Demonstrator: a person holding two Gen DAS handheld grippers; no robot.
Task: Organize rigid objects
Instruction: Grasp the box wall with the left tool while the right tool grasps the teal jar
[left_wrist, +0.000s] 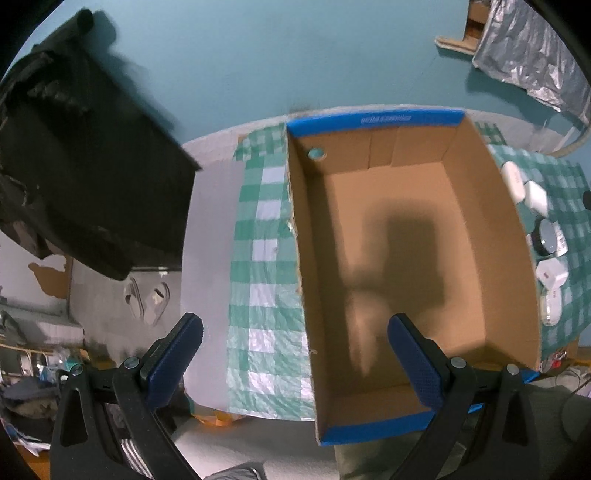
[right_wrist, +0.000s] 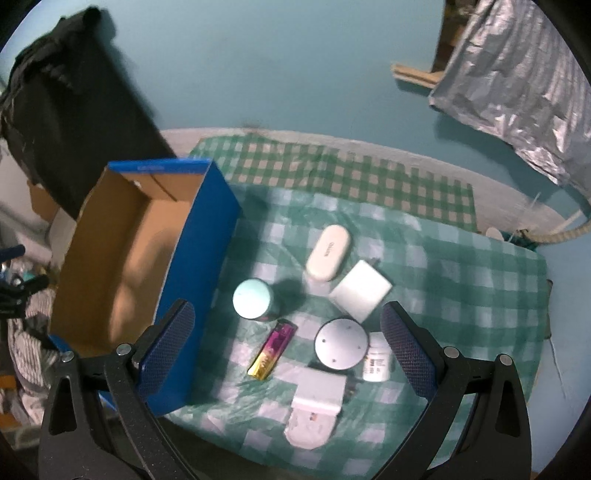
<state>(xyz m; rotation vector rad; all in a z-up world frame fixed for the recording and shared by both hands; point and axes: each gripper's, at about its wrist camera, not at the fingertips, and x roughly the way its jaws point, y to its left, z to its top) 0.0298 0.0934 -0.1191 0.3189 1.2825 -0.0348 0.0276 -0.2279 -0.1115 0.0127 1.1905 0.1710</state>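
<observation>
An empty blue cardboard box (left_wrist: 406, 240) (right_wrist: 122, 251) sits on the checked cloth. My left gripper (left_wrist: 295, 358) hangs open over the box's near left wall, holding nothing. My right gripper (right_wrist: 288, 339) is open above a cluster of items right of the box: a teal-lidded jar (right_wrist: 254, 298), a pink-gold lighter (right_wrist: 273, 349), a round grey puck (right_wrist: 341, 343), a white oval case (right_wrist: 328, 253), a white square pad (right_wrist: 361, 290), a small white bottle (right_wrist: 376, 360), a white charger (right_wrist: 319, 389) and a white oval item (right_wrist: 310, 428).
A green checked cloth (right_wrist: 461, 288) covers the table against a teal wall. A black bag (left_wrist: 74, 155) hangs at the left. A silver foil sheet (right_wrist: 517, 92) hangs at the upper right. Clutter lies on the floor at the left.
</observation>
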